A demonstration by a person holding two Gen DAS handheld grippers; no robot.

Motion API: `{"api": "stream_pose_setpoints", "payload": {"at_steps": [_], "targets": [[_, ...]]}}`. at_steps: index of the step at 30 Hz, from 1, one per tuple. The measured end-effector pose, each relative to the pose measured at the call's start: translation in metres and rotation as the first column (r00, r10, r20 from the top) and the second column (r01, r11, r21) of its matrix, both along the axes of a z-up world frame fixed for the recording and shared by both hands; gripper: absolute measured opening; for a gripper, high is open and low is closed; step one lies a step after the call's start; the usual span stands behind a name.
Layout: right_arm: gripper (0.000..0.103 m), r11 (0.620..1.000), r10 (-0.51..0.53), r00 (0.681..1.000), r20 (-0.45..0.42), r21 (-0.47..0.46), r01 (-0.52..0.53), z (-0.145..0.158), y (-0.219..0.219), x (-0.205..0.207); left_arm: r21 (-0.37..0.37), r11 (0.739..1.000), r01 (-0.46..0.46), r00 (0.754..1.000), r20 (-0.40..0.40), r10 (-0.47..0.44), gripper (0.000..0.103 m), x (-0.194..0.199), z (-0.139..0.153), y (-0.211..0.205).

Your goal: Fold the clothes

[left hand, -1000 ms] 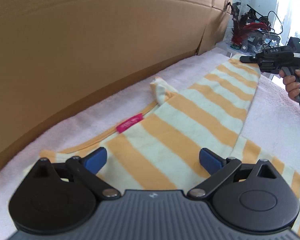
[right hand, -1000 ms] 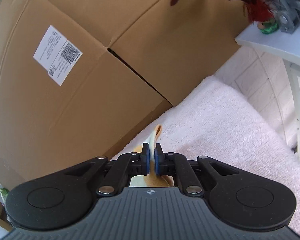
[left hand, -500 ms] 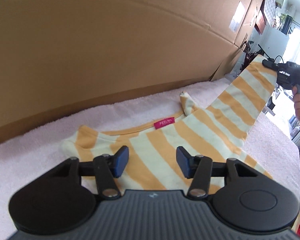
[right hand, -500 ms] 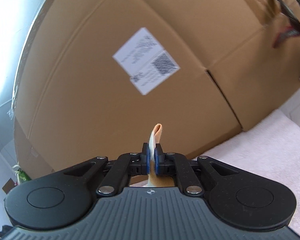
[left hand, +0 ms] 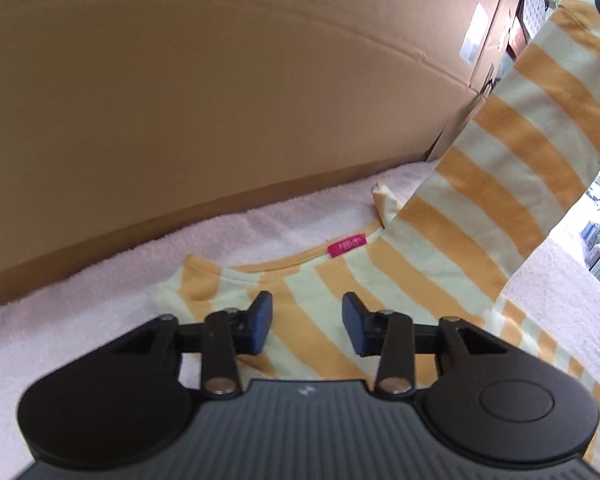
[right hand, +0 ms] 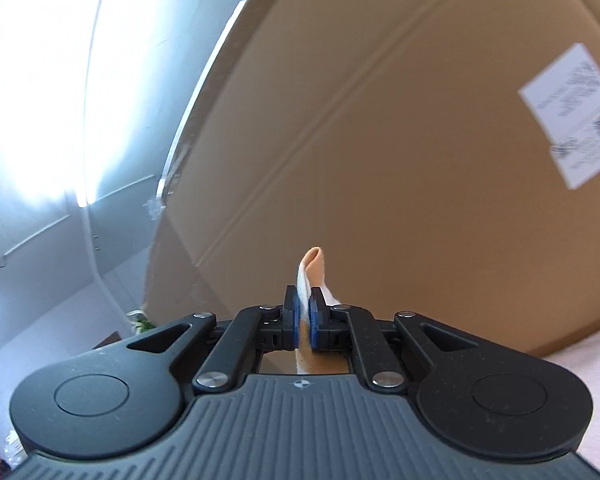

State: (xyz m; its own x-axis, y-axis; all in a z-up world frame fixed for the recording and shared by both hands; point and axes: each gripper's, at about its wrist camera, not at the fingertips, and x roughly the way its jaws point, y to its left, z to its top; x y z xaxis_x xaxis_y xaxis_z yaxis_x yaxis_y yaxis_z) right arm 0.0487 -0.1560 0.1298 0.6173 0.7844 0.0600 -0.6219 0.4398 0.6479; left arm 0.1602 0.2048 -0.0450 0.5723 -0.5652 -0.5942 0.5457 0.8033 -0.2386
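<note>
Right gripper (right hand: 304, 312) clamps my striped shirt (left hand: 452, 240) by a sleeve end, lifted off the pink towel (left hand: 80, 320); left gripper (left hand: 306, 322) hovers, jaws apart, over the shirt body near the cardboard box (left hand: 220, 100).

We see one striped shirt (left hand: 452, 216), one pink tag (left hand: 347, 246) on it, two grippers (left hand: 306, 322) (right hand: 304, 314), one big brown box (left hand: 220, 100) and one white sticker (right hand: 572, 116).
</note>
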Motion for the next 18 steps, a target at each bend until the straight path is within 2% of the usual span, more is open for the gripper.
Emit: {"api": "stream_pose_setpoints", "payload": {"at_steps": [3,4,7,9,15,18], "targets": [[0.006,0.998,0.055,0.998,0.032,0.039,-0.056,0.008,0.014,-0.006,0.033,0.999,-0.023,0.998,-0.052,0.024,0.036,0.007,-0.015,0.011],[0.006,0.996,0.074,0.996,0.042,0.052,-0.077,0.010,0.018,-0.008,0.026,0.999,-0.025,0.999,-0.032,0.026,0.030,0.004,-0.017,0.014],[0.006,0.984,0.152,0.986,0.075,0.083,-0.158,0.015,0.030,-0.017,-0.006,0.999,-0.040,0.999,-0.005,0.040,0.030,0.002,-0.022,0.020],[0.006,0.974,0.202,0.975,0.095,0.085,-0.210,0.018,0.038,-0.024,0.020,0.999,-0.042,0.999,0.027,0.041,0.026,0.000,-0.023,0.016],[0.006,0.920,0.376,0.917,0.132,0.069,-0.387,0.013,0.067,-0.045,0.056,0.998,-0.034,0.998,0.058,0.031,0.027,-0.003,-0.022,0.010],[0.006,0.877,0.467,0.874,0.133,0.055,-0.477,0.005,0.079,-0.059,0.054,0.998,-0.034,0.997,0.065,0.031,0.027,-0.005,-0.024,0.010]]}}
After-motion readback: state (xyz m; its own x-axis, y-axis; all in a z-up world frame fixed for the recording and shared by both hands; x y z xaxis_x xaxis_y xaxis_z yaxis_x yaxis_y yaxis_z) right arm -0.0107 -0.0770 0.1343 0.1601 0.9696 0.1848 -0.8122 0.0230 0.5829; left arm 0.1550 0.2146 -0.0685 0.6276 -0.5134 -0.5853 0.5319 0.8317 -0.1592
